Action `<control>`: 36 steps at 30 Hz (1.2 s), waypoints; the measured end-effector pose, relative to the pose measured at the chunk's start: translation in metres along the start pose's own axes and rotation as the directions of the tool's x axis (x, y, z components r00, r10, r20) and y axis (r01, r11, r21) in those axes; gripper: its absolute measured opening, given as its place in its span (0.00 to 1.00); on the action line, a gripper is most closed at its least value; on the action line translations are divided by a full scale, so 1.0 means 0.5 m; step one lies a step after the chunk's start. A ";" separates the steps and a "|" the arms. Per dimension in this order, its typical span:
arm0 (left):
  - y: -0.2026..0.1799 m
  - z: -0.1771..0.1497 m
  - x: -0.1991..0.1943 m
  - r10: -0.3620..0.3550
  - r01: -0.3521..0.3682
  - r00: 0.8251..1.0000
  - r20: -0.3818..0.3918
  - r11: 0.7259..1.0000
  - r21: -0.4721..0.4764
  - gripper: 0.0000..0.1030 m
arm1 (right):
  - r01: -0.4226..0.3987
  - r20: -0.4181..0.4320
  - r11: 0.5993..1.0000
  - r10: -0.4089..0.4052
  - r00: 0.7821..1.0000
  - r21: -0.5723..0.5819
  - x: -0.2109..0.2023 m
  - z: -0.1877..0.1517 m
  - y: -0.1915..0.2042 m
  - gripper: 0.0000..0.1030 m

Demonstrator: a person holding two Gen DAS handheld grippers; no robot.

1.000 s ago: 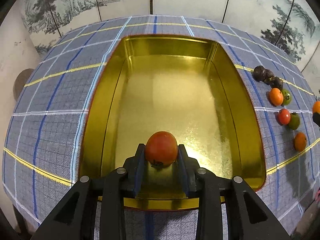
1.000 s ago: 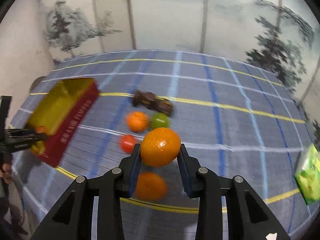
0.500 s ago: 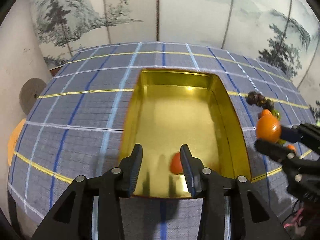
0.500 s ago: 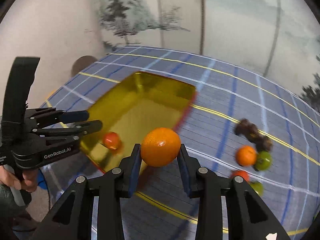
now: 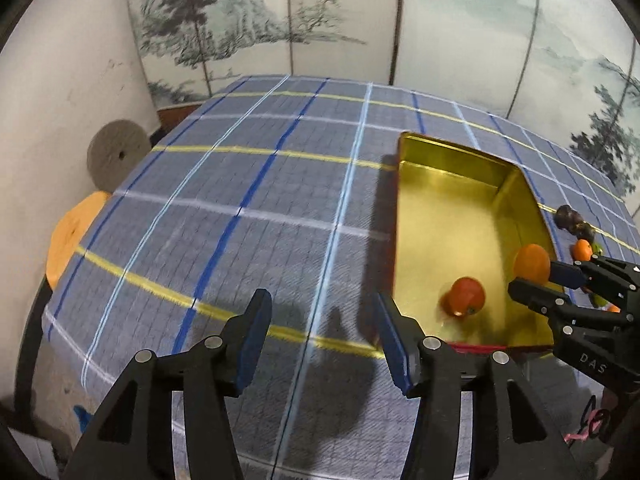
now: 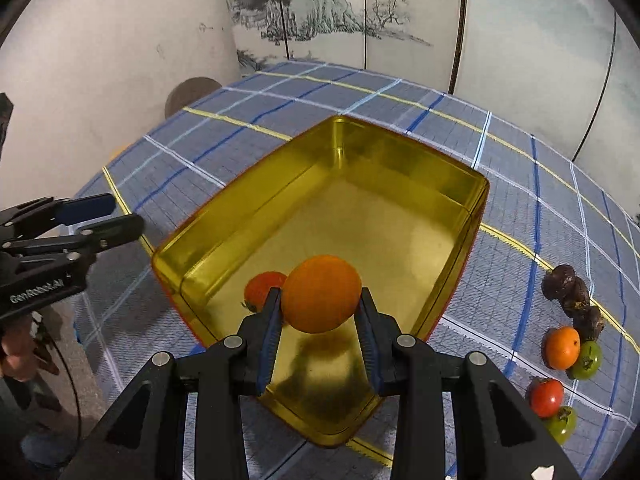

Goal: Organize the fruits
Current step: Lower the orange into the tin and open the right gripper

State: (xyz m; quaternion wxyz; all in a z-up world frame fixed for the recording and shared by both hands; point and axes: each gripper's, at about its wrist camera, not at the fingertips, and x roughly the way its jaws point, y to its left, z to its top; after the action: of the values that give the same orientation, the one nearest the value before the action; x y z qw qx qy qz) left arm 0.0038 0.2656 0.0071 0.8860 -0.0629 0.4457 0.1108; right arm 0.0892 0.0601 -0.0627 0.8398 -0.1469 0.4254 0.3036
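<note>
Your right gripper [image 6: 319, 322] clamps an orange [image 6: 321, 293] between its pads, hanging over the near end of the gold tin [image 6: 472, 216]. A red tomato [image 6: 262, 290] lies on the tin's floor just left of the orange, part hidden by the left finger. Your left-wrist view shows that tomato [image 5: 466, 295] whole, though blurred, and the orange [image 5: 531, 264] sideways-on above the tin's right wall [image 5: 524, 196]. Your left gripper [image 5: 320, 340] has just been opening; its jaws stand apart with nothing between them, over the checked cloth [image 5: 248, 208] left of the tin.

Only the right-wrist view lays out the remaining fruit: on the cloth right of the tin sit dark lumps [image 6: 572, 300], a small orange fruit [image 6: 562, 347], two green tomatoes [image 6: 587, 360] [image 6: 562, 422] and a red tomato [image 6: 546, 396]. The left-wrist view shows just a sliver of these.
</note>
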 end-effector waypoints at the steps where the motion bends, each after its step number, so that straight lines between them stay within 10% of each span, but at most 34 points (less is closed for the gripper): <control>1: 0.004 -0.003 0.002 0.000 0.000 1.000 -0.007 1.000 -0.008 0.53 | 0.007 -0.011 1.000 -0.007 1.000 -0.005 0.007 -0.002 0.000 0.32; 36: -0.002 -0.041 0.000 0.005 -0.007 0.999 -0.044 0.999 -0.040 0.59 | 0.026 -0.061 0.999 -0.027 0.998 -0.021 0.038 -0.017 0.013 0.35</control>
State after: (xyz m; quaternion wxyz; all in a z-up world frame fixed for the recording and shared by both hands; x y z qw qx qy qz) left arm -0.0117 0.2603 -0.0052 0.8742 -0.0818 0.4630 0.1210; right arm 0.0884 0.0685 -0.0830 0.8289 -0.1703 0.4458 0.2920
